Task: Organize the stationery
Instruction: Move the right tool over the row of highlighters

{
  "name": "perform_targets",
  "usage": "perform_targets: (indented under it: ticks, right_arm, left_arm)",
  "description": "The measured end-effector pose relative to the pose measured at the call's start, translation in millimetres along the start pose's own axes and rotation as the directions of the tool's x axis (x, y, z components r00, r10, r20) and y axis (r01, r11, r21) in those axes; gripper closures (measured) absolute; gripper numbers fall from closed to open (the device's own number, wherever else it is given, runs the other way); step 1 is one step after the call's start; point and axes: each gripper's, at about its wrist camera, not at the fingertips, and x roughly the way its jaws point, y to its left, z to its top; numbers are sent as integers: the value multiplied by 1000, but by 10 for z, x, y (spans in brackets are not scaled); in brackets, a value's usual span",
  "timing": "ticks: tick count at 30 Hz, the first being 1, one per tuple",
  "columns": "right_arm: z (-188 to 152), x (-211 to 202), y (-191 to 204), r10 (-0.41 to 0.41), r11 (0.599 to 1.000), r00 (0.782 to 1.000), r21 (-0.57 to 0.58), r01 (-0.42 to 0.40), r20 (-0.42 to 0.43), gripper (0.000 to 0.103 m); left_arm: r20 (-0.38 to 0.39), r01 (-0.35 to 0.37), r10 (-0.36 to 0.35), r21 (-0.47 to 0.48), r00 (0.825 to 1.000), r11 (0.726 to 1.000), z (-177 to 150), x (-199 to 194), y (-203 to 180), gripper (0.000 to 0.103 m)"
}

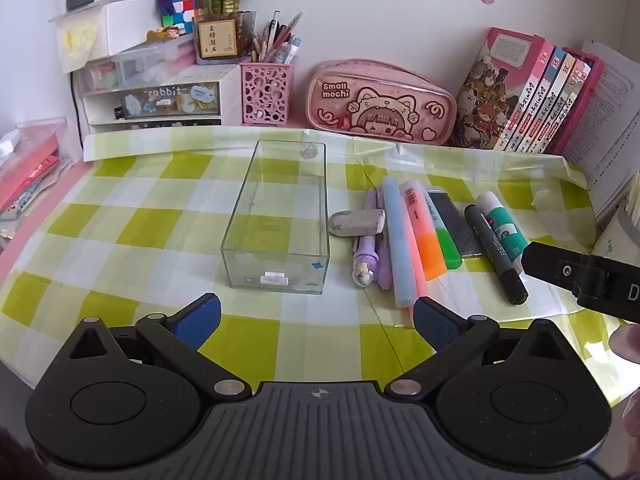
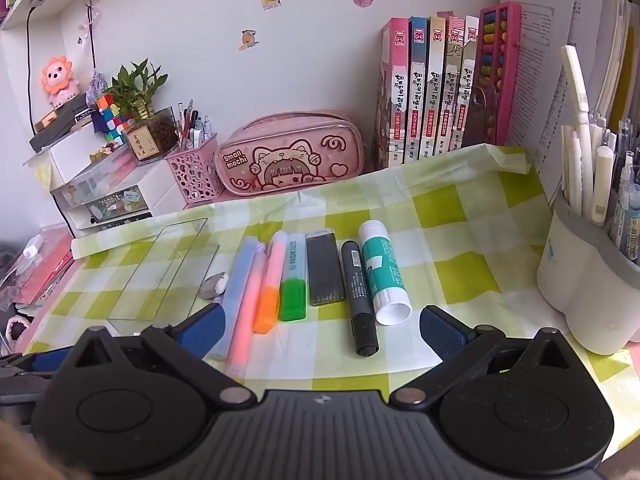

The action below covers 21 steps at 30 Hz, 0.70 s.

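"Small mochi" on pink pencil case [image 1: 380,104]; "rabbit" on drawer front [image 1: 170,98]; "HIGH" on green highlighter [image 2: 294,276].

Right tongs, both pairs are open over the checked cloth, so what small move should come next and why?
Probably ease the right tongs forward and down around the black marker pen. It lies almost between the spread fingers, nearest of the row, and nothing is held yet. The clear rectangular plastic box stands empty to the left, ready for it.
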Motion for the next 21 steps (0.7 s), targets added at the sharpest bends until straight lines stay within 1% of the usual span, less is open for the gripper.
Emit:
perform_targets:
  ticks: [6, 12, 21]
  right_arm:
    - [-10, 16, 14, -5, 1000, 1000, -5, 5, -1, 0]
    - [-41, 29, 34, -6, 1000, 1000, -12, 6, 4, 0]
    - [4, 22, 31, -6, 1000, 1000, -14, 6, -8, 0]
  left_arm:
    - [-5, 6, -6, -8, 1000, 1000, -7, -25, 26, 5]
    - [-10, -2, 2, 2, 1000, 1000, -18, 31, -6, 5]
    - [-9, 1, -1, 3, 1000, 1000, 5, 36, 10, 5]
